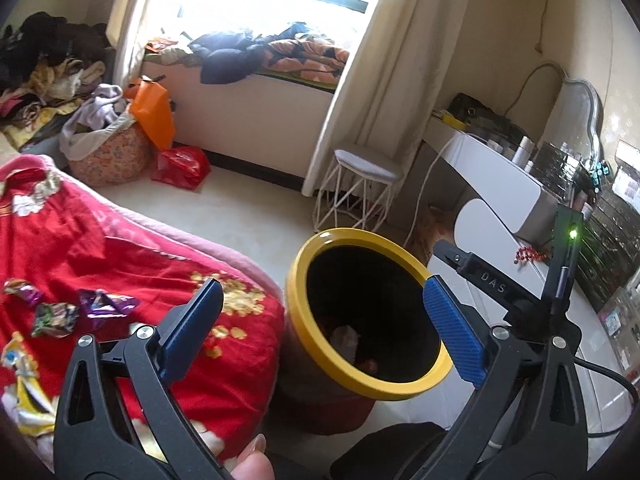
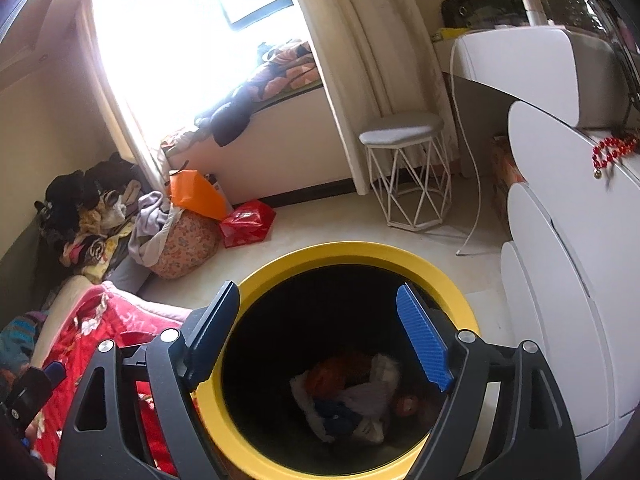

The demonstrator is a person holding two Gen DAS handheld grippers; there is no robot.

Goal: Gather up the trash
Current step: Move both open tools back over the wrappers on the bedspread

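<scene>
Step in hand: release over the bin. The right gripper [image 2: 320, 344] hangs above the yellow-rimmed bin [image 2: 256, 280], jaws spread, nothing between them. The left gripper [image 1: 320, 328] is also spread and empty, just beside the bin. Trash already lies at the bin bottom [image 2: 352, 396].

Next move, as judged: return to the red bedspread [image 1: 120, 248], where at least 3 crumpled wrappers [image 1: 102, 304] remain, and pinch 1.

Hard to make out: the bin interior is dark, so individual items blur.

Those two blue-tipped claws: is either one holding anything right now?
No. The left gripper and right gripper both stand open and empty over the yellow-rimmed bin.
</scene>
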